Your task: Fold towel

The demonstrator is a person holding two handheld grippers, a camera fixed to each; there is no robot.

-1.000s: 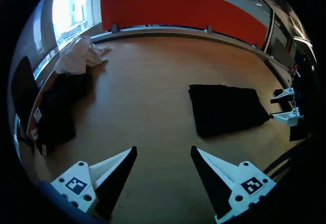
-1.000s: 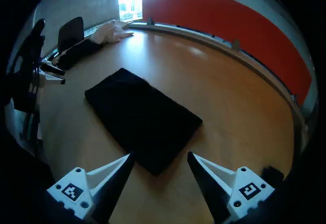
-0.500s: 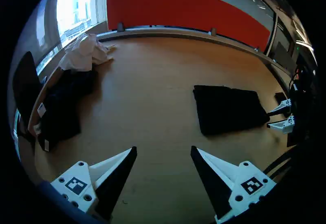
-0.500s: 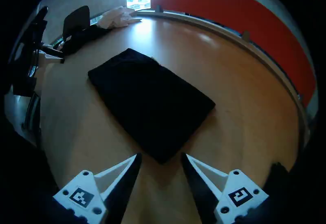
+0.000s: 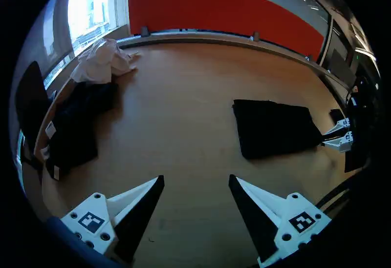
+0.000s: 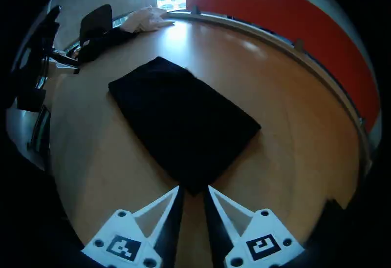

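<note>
Left gripper (image 5: 195, 177) hung released, its two fingers spread wide above a bare stretch of the wooden table (image 5: 185, 97), touching nothing. Right gripper (image 6: 193, 188) had its fingers drawn close together with only a slim gap between them, and the near corner of the black towel (image 6: 181, 121) sat right at their tips (whether the fingers actually pinched the cloth, I could not tell). That towel lay flat on the table as a folded rectangle, one corner pointing at the right gripper. In the left gripper view it lay off to the right, with the right gripper at its far edge. At the table's far left corner sat a crumpled white cloth (image 5: 100, 63), with a dark heap of fabric (image 5: 73, 126) just beside it. A red divider panel (image 5: 220, 9) stood upright along the table's far edge.
</note>
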